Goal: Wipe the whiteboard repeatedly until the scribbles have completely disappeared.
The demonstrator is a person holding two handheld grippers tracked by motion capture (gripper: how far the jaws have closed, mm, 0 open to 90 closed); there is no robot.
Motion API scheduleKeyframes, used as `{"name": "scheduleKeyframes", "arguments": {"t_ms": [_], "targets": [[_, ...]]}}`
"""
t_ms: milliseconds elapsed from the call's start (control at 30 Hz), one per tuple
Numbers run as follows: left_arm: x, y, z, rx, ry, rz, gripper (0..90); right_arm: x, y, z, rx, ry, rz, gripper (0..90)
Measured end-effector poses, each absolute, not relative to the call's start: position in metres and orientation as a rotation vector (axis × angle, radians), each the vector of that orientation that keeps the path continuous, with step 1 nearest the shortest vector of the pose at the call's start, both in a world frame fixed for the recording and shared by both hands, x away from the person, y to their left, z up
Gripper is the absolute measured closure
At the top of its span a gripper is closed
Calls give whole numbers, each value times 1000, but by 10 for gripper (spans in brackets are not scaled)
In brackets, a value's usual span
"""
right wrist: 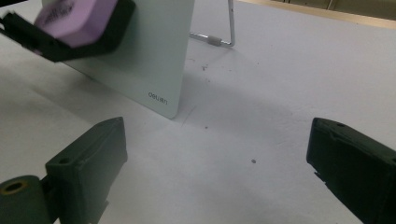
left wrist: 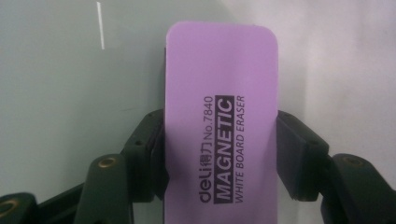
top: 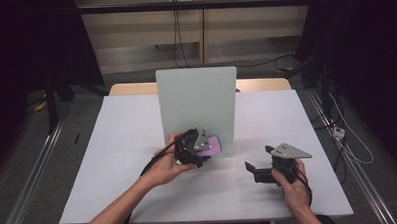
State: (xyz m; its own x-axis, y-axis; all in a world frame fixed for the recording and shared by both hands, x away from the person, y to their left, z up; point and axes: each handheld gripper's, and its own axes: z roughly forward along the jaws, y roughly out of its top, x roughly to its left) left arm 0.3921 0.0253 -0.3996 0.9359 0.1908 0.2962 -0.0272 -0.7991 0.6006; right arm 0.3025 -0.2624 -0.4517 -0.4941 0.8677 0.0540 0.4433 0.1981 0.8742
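A purple magnetic whiteboard eraser (left wrist: 219,121) sits between the pads of my left gripper (left wrist: 219,154), which is shut on its two long sides. It is pressed flat against the lower part of an upright pale-green glass board (top: 196,104) standing mid-table. From above, the eraser (top: 210,145) shows at the board's lower middle, with the left gripper (top: 197,147) behind it. My right gripper (top: 256,165) rests low at the front right, jaws open and empty. In the right gripper view the eraser (right wrist: 70,16) and the board (right wrist: 154,51) lie at the upper left, beyond the open right gripper (right wrist: 215,154).
The board leans on a metal wire stand (right wrist: 224,39) on a white tabletop (top: 122,144). A few small dark specks (right wrist: 252,161) lie on the table near the board's corner. Dark floor and cables surround the table.
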Motion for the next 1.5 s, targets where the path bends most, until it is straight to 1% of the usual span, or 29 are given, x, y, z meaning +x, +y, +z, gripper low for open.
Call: {"name": "scheduleKeyframes", "arguments": {"t_ms": [167, 467, 600, 733, 933, 1067, 1200, 1500], "targets": [[399, 42, -378, 2418, 164, 508, 410, 303, -263, -452, 1230, 2021, 1238, 49], [416, 75, -332, 2286, 266, 607, 410, 303, -262, -452, 1228, 2022, 1239, 49], [423, 93, -321, 2194, 333, 596, 410, 303, -263, -452, 1226, 2021, 1238, 49], [420, 92, -325, 2217, 324, 633, 409, 303, -263, -452, 1228, 2022, 1236, 49], [411, 86, -346, 2290, 274, 618, 409, 303, -261, -452, 1221, 2030, 1237, 49], [403, 79, -365, 2346, 238, 590, 409, 304, -261, -453, 1220, 2032, 1233, 49], [398, 70, -383, 2398, 200, 529, 409, 305, -261, -453, 1231, 2025, 1236, 49], [394, 65, -402, 2440, 175, 440, 410, 305, -260, -452, 1243, 2022, 1237, 49]]}}
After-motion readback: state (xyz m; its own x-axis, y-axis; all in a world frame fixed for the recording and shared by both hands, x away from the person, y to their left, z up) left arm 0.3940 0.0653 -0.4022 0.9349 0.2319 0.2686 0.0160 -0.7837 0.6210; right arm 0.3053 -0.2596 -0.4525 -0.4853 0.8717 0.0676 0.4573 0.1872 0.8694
